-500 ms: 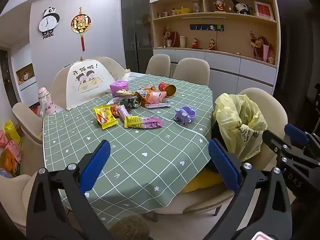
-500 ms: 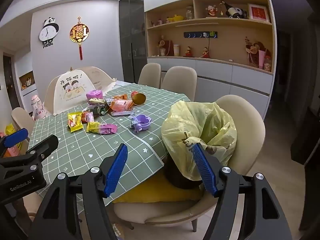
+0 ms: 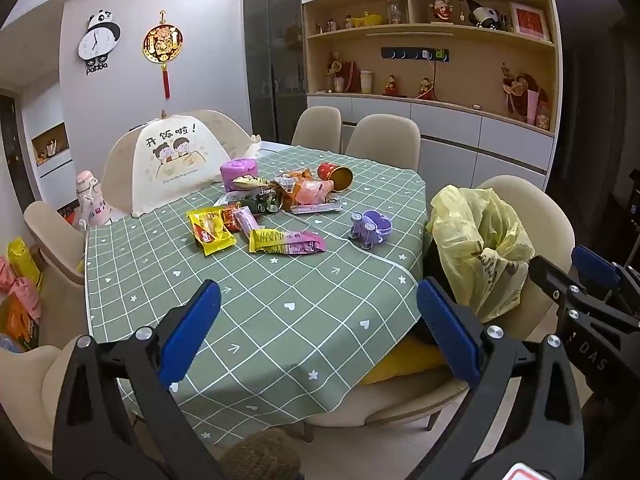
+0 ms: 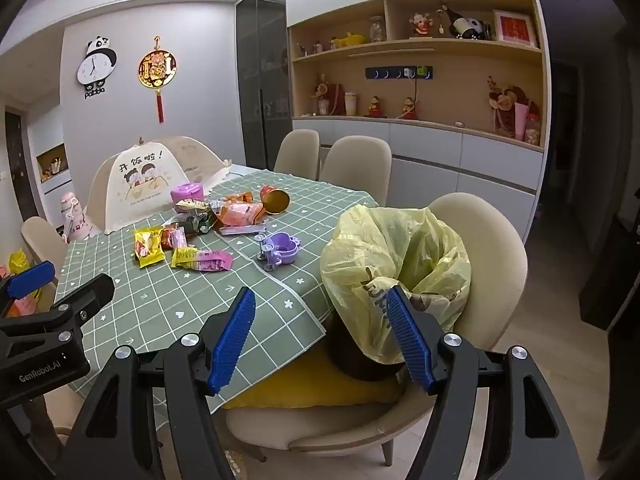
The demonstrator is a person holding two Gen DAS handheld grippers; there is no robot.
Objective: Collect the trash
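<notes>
Snack wrappers lie in a pile on the green checked tablecloth (image 3: 256,320): a yellow packet (image 3: 210,230), a yellow and purple packet (image 3: 286,241), an orange packet (image 3: 310,190) and a tipped red can (image 3: 336,174). A yellow trash bag (image 3: 478,246) lines a bin on the beige chair at the right; it also shows in the right wrist view (image 4: 394,258). My left gripper (image 3: 318,330) is open and empty, short of the table's near edge. My right gripper (image 4: 322,336) is open and empty, in front of the bag.
A purple toy (image 3: 370,226), a purple lidded box (image 3: 239,170) and a mesh food cover (image 3: 176,164) stand on the table. Beige chairs (image 3: 382,140) ring the table. A pink bottle (image 3: 90,200) stands at the left. Cabinets and shelves line the back wall.
Both grippers have shifted very slightly; the view is almost the same. Nothing on the table has moved.
</notes>
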